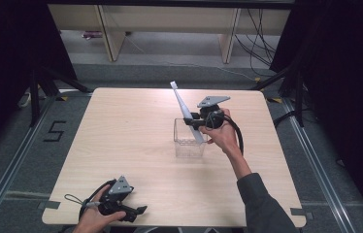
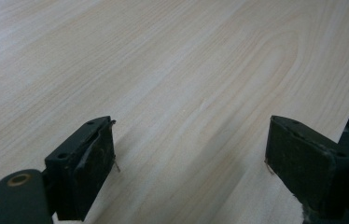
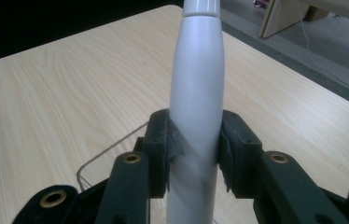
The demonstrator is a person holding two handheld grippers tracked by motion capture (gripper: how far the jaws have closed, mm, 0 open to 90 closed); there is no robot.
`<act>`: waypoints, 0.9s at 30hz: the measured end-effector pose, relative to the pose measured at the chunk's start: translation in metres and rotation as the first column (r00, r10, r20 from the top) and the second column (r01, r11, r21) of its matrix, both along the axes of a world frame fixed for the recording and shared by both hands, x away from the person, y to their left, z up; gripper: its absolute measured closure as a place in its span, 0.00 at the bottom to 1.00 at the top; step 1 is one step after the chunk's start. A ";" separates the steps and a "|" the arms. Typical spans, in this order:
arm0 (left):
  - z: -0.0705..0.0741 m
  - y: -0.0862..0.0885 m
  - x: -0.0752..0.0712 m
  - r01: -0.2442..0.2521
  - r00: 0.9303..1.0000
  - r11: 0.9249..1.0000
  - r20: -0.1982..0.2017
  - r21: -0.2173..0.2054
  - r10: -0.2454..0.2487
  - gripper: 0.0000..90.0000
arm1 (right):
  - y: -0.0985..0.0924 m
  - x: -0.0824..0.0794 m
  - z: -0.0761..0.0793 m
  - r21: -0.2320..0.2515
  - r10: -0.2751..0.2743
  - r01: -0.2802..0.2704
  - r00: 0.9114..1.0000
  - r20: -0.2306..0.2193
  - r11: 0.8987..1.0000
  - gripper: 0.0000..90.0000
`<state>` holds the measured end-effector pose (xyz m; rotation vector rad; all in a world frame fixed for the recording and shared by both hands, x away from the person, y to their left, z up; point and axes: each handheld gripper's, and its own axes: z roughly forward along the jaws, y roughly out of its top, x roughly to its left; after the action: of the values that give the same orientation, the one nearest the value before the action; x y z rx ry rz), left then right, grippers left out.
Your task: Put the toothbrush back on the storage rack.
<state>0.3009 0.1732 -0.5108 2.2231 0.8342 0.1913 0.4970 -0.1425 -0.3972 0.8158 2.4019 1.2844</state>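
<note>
A long white toothbrush-like stick (image 1: 183,108) leans tilted, its lower end inside a clear plastic box (image 1: 189,143) at the table's middle. My right gripper (image 1: 195,119) is shut on the stick's thick handle (image 3: 196,102), just above the box's far rim. The box's clear edge (image 3: 112,148) shows below the jaws in the right gripper view. My left gripper (image 1: 140,211) rests near the table's front left edge, open, with nothing between its fingers (image 2: 86,163) but bare wood.
The light wooden table (image 1: 121,131) has wide free room on its left half. Wooden furniture legs (image 1: 109,34) and cables (image 1: 259,39) stand on the floor beyond the far edge. A floor mark "5" (image 1: 55,131) lies left of the table.
</note>
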 end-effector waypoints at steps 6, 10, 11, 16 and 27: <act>0.000 0.000 0.000 -0.001 1.000 1.000 0.000 0.002 0.001 0.17 | 0.000 -0.001 -0.004 0.012 -0.006 0.006 1.000 -0.020 1.000 0.74; 0.000 0.000 0.000 0.003 1.000 1.000 -0.004 0.001 -0.003 0.17 | 0.002 -0.001 -0.007 0.011 -0.008 0.008 1.000 -0.024 1.000 0.74; 0.000 0.000 0.000 -0.002 1.000 1.000 0.000 0.004 0.002 0.17 | 0.001 -0.001 -0.007 0.005 -0.007 0.007 1.000 -0.019 1.000 0.74; 0.000 0.000 0.000 0.000 1.000 1.000 0.000 0.003 0.000 0.17 | 0.001 0.000 -0.010 0.027 -0.009 0.009 1.000 -0.005 1.000 0.74; 0.000 0.000 0.000 0.000 1.000 1.000 0.000 0.003 0.000 0.17 | 0.002 -0.002 -0.017 0.041 -0.008 0.010 0.999 -0.052 0.999 0.74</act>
<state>0.3006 0.1730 -0.5108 2.2257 0.8350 0.1924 0.4953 -0.1404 -0.4140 0.8809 2.4159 1.3296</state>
